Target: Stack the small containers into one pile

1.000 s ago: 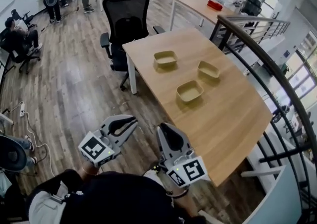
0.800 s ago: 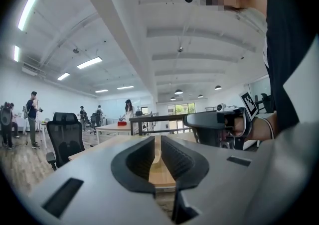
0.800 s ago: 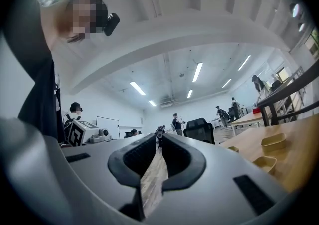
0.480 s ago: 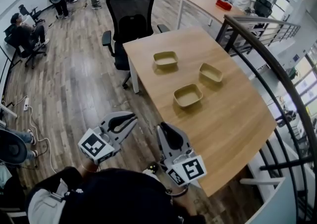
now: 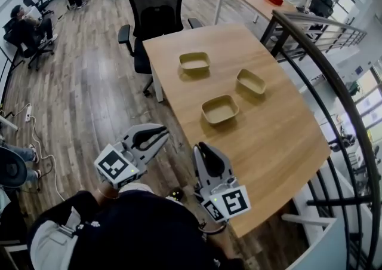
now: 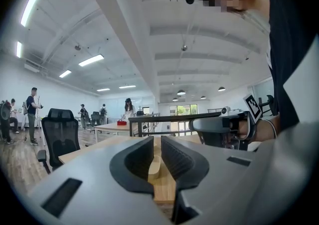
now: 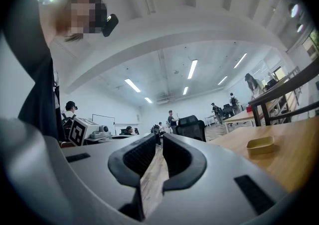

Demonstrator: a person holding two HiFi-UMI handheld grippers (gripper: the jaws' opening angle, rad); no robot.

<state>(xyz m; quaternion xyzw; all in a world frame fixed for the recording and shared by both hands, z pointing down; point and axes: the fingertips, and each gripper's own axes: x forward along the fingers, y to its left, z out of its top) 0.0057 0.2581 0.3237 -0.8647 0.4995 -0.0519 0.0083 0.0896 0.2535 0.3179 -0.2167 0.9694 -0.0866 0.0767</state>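
Both grippers are held short of the table (image 5: 271,143), on its near side. The left gripper (image 5: 162,135) is off the table over the wood floor (image 5: 89,101); its jaws are closed with nothing between them. The right gripper (image 5: 202,147) sits at the table's near edge, jaws likewise closed and empty.

On the table, three small containers lie open side up, each apart from the others and none stacked. The nearest container (image 5: 219,109) rests around the table's middle. The second container (image 5: 251,81) lies just beyond it, toward the table's railing side. The third container (image 5: 194,61) lies nearer the table's far end. A black office chair (image 5: 156,3) stands against that far end. A curved railing (image 5: 334,83) runs along the table's right side.
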